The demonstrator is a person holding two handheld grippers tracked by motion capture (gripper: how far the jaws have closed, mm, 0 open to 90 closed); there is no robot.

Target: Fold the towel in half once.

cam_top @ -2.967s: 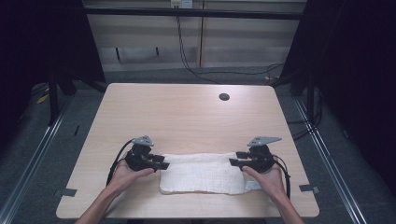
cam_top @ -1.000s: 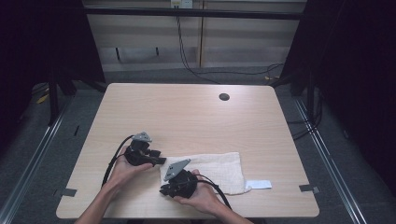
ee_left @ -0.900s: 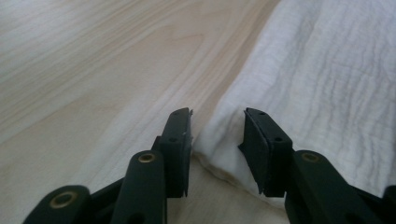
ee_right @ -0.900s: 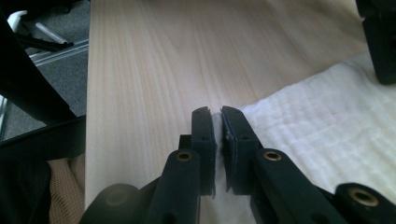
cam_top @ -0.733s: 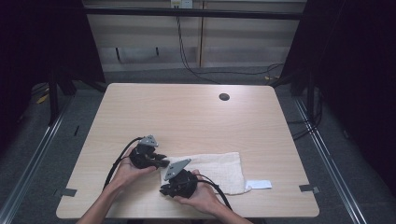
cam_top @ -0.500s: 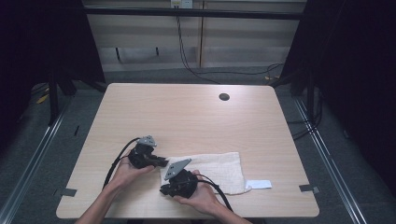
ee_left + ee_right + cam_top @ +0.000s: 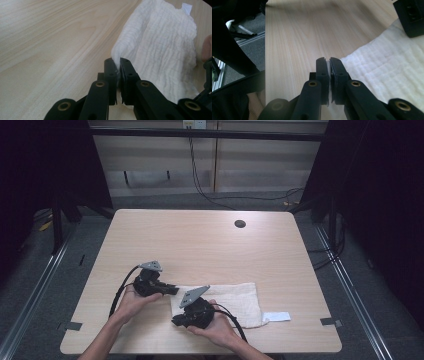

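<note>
Light wood-grain tabletop (image 7: 200,245) carries everything; a small dark round hole (image 7: 240,223) sits near its far edge, well apart from the work. White crinkled cloth towel (image 7: 230,300), folded over, lies at the near edge, slightly right of centre, long axis running left-right across the tabletop; a small white tag (image 7: 276,316) sticks out at its right end.

Both tools are at the towel's left end, so the whole cloth stretches rightward from them. Left tool (image 7: 172,290) sits at the far-left corner; in the left gripper view its jaws are pressed together on a raised fold of towel edge (image 7: 117,56), cloth coming up between the pads. Its jaws have just been closing, with cloth between them. Right tool (image 7: 176,321) sits at the near-left corner, just nearer the person; in the right gripper view the jaws are pressed together with a thin white sliver of towel (image 7: 329,65) between them.

Judgement: with both left corners pinched, the next fold likely carries this end rightward along the long axis toward the tag end.
</note>
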